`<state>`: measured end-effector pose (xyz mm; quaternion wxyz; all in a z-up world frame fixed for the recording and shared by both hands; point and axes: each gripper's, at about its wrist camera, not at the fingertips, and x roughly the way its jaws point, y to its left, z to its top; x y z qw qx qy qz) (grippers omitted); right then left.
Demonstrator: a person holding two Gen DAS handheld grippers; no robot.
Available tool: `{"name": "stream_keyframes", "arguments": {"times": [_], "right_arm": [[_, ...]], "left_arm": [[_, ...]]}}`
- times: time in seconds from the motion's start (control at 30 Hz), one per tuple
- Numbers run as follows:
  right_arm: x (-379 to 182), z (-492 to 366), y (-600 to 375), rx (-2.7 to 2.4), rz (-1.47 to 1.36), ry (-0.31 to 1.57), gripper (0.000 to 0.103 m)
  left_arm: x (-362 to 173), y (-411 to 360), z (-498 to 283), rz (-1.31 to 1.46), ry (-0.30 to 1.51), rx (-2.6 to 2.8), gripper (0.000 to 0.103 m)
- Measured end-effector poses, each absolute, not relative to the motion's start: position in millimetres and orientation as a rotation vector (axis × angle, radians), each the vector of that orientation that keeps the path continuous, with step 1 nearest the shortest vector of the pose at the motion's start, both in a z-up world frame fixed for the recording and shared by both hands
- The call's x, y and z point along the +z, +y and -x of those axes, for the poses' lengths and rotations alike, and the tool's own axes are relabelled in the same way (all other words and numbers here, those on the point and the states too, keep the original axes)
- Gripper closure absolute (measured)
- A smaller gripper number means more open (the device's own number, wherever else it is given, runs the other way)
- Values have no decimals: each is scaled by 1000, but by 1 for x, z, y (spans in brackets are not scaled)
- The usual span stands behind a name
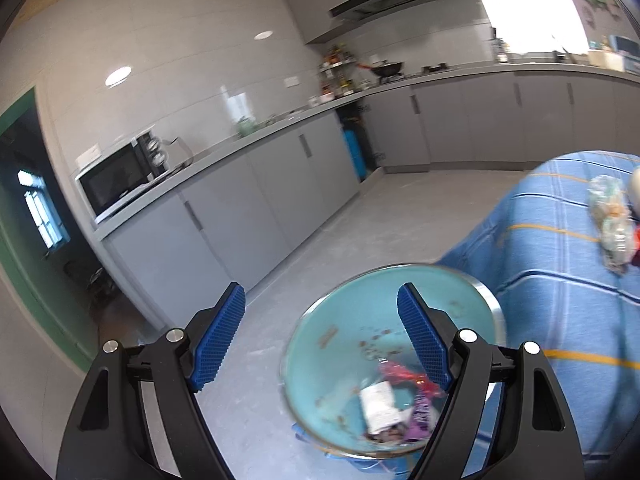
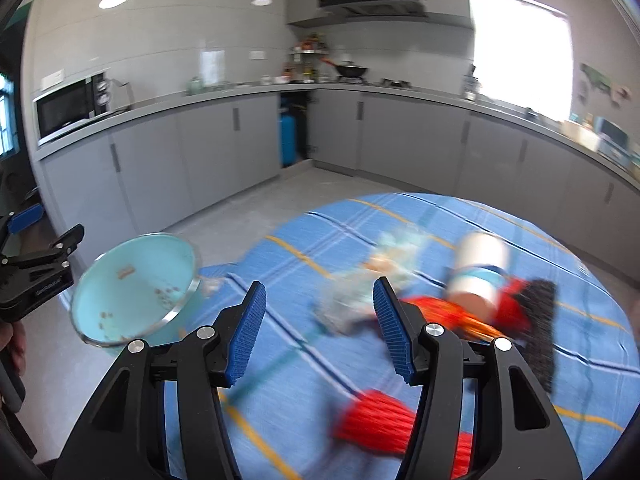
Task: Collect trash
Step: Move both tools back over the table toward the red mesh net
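Note:
A light blue trash bin (image 1: 360, 344) stands on the floor beside the table, holding white, red and purple wrappers (image 1: 396, 400). My left gripper (image 1: 320, 336) is open and empty above the bin's left rim. In the right wrist view the bin (image 2: 132, 288) is at the left, with the left gripper (image 2: 36, 268) beside it. My right gripper (image 2: 320, 328) is open and empty above the blue striped tablecloth (image 2: 280, 380). Ahead of it lie a crumpled clear wrapper (image 2: 352, 292), a red-orange wrapper (image 2: 440, 312), a white cup (image 2: 480, 272) on its side, a red brush (image 2: 376, 420) and a black brush (image 2: 540, 320).
Grey kitchen cabinets (image 2: 200, 152) run along the walls, with a microwave (image 2: 68, 108) on the counter and a blue cylinder (image 2: 289, 140) in the corner. A grey floor (image 1: 360, 216) lies between cabinets and table. A crumpled wrapper (image 1: 612, 220) shows on the table in the left wrist view.

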<state>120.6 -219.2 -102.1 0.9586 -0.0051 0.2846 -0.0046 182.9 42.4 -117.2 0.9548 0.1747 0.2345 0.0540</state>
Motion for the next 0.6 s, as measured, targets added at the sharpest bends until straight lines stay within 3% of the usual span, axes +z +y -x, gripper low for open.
{"name": "stream_keyframes", "arguments": {"times": [0.13, 0.6], "right_arm": [[-100, -99, -254, -86, 2, 574, 45], [-115, -40, -339, -285, -53, 597, 42]], "left_arm": [[-113, 1, -169, -395, 438, 30, 20], [-128, -95, -132, -471, 416, -173, 19]]}}
